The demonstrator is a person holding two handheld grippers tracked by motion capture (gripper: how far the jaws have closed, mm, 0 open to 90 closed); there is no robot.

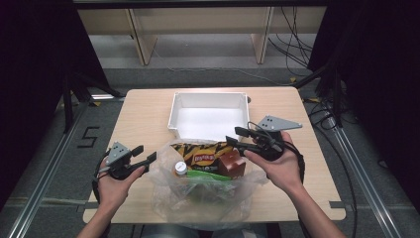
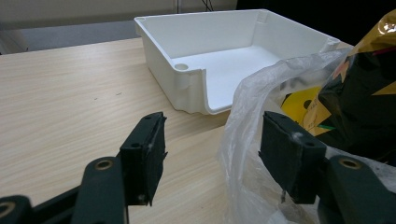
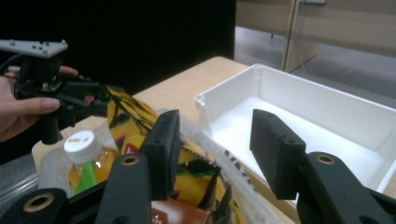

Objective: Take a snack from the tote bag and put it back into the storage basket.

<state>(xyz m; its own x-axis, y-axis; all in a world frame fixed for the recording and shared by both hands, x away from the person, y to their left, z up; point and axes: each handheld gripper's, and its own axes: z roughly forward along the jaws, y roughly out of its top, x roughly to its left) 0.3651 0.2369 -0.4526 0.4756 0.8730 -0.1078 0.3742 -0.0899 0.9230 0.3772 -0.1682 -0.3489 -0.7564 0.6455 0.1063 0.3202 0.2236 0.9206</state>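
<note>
A Lay's logo shows on the yellow chip bag; a "5" marks the floor.

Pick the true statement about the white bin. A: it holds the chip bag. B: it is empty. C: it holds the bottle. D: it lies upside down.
B: the white bin shows a bare floor, while the chip bag and the bottle sit in the plastic bag nearer the person.

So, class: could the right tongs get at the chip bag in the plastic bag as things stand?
Probably yes. The right tongs hover open just above the chip bag, which lies exposed at the mouth of the plastic bag; nothing sits between them.
</note>
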